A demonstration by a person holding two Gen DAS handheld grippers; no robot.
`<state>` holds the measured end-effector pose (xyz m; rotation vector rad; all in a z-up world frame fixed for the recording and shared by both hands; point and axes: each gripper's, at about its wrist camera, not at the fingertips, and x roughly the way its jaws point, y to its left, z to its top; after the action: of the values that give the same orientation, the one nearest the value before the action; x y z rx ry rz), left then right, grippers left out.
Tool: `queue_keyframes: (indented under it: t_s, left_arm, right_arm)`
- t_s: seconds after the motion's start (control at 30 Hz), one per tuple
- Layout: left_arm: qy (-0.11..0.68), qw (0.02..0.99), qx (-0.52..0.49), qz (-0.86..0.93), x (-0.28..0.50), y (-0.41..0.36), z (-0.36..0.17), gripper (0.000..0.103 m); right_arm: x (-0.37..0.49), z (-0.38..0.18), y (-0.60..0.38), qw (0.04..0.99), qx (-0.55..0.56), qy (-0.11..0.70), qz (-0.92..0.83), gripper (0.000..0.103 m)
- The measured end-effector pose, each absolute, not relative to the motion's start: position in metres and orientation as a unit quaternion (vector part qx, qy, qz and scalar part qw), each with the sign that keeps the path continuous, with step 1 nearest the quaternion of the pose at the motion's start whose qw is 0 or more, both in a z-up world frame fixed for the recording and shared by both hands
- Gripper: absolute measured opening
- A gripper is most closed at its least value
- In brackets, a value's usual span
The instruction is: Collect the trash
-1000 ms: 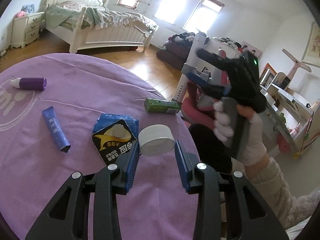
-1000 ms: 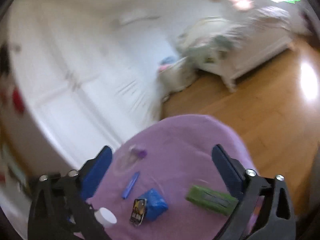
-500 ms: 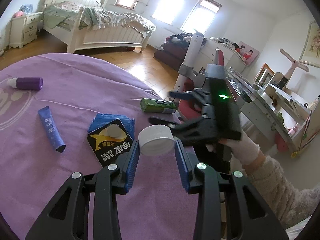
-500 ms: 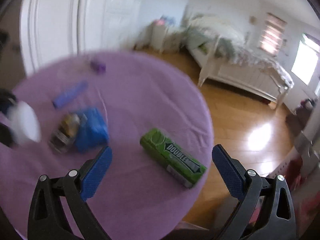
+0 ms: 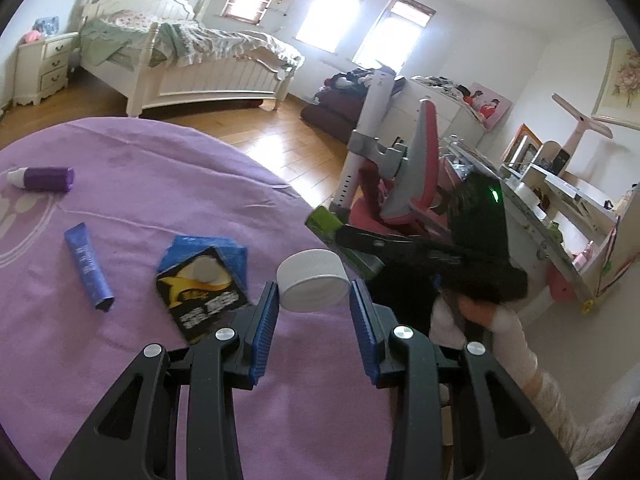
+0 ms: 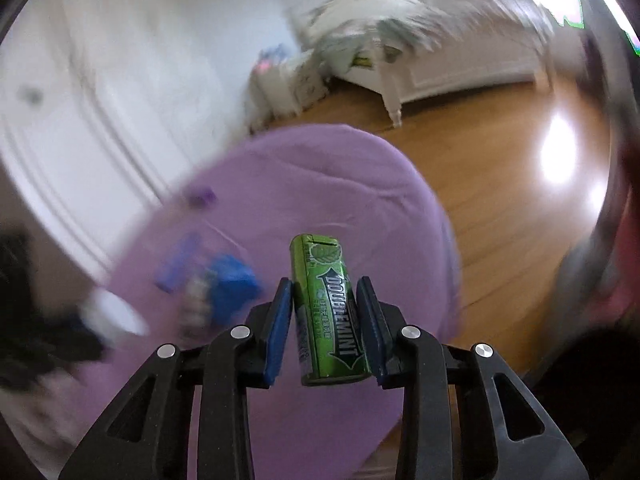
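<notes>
My left gripper (image 5: 313,292) is shut on a white round cap (image 5: 313,280) and holds it above the purple table (image 5: 140,184). My right gripper (image 6: 325,292) is shut on a green Doublemint gum box (image 6: 328,312), lengthwise between the blue pads, above the table's edge. In the left wrist view the right gripper (image 5: 362,246) is at the table's right edge with the green box (image 5: 326,220) in it. On the table lie a black and yellow packet (image 5: 204,292) on a blue wrapper (image 5: 200,246), a blue tube (image 5: 88,266) and a purple bottle (image 5: 42,178).
The right wrist view is blurred; the blue wrapper (image 6: 234,288) and blue tube (image 6: 178,264) show left of the gum box. Beyond the table are wooden floor (image 5: 256,132), a white bed (image 5: 192,64), a pink and grey chair (image 5: 404,184) and a cluttered desk (image 5: 560,208).
My right gripper came down to the table's edge, closed on the green gum box and lifted it. My left gripper kept holding the white cap, almost still.
</notes>
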<state>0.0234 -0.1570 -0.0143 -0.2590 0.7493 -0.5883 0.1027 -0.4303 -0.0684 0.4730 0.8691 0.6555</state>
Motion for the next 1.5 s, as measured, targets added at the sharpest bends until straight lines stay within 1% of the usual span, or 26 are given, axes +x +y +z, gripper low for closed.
queue_keyframes:
  t_s: [0.1,0.23,0.33,0.6,0.93,1.13,1.33,1.5]
  left_arm:
    - [0.357,0.879,-0.114,-0.294,0.024,-0.173,-0.010,0.037]
    - [0.357,0.873,-0.101,-0.318,0.027,-0.200,-0.007,0.037]
    - [0.359,0.866,-0.099,-0.334,0.029,-0.219,-0.007,0.037]
    - [0.374,0.841,-0.088,-0.381,0.033,-0.277,-0.011,0.037]
    - [0.403,0.812,-0.069,-0.416,0.039,-0.337,-0.026,0.037]
    - [0.421,0.796,-0.056,-0.432,0.041,-0.367,-0.040,0.037]
    - [0.442,0.780,-0.047,-0.440,0.048,-0.393,-0.060,0.037]
    - [0.459,0.773,-0.034,-0.437,0.056,-0.409,-0.072,0.038]
  right_arm:
    - [0.080,-0.074,-0.466,0.787,0.360,0.387,0.320,0.034]
    - [0.049,-0.072,-0.507,0.745,0.459,0.352,0.334,0.034]
    - [0.031,-0.072,-0.532,0.730,0.494,0.340,0.328,0.034]
    - [-0.018,-0.062,-0.604,0.759,0.520,0.295,0.259,0.034]
    - [-0.062,-0.091,-0.683,0.761,0.563,0.263,0.183,0.034]
    - [-0.081,-0.110,-0.703,0.757,0.580,0.260,0.154,0.031]
    - [-0.074,-0.124,-0.706,0.758,0.580,0.269,0.129,0.029]
    - [-0.072,-0.136,-0.711,0.758,0.585,0.265,0.115,0.029]
